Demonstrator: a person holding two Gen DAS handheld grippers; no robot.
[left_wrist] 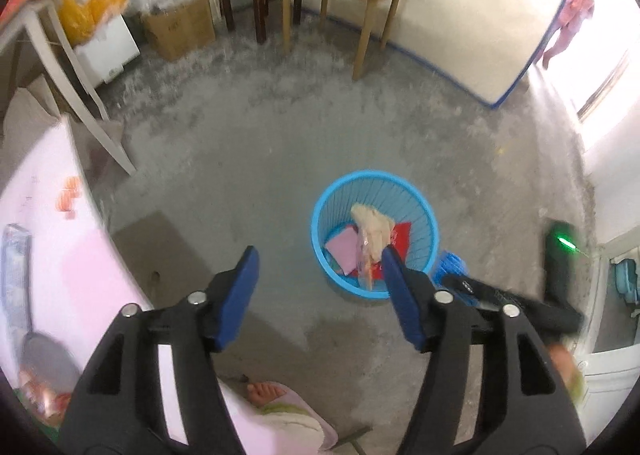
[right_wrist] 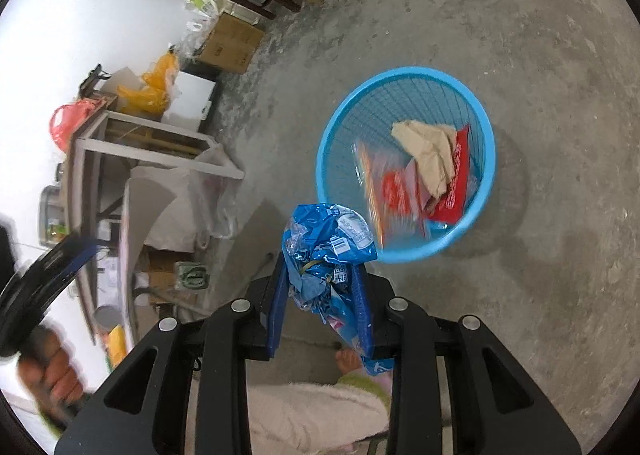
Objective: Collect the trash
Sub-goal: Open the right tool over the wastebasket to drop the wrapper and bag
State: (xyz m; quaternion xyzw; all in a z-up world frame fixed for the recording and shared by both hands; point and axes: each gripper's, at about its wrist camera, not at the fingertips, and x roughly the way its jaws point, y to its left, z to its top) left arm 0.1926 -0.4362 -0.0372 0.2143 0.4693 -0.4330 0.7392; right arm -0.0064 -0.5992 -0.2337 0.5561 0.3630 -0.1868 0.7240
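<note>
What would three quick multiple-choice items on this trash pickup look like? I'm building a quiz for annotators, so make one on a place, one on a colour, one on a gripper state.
1. Where does the basket stand?
A. on the wooden chair
B. on the concrete floor
C. on the white table

2. What colour is the wrapper in the right gripper?
A. blue
B. yellow
C. green

3. How is the left gripper?
A. shut on a wrapper
B. shut on the basket rim
C. open, holding nothing

Answers: 1 B, the basket sits on bare grey floor; 2 A, crumpled blue plastic shows between the fingers; 3 C, its jaws stand wide apart with only floor between them.
</note>
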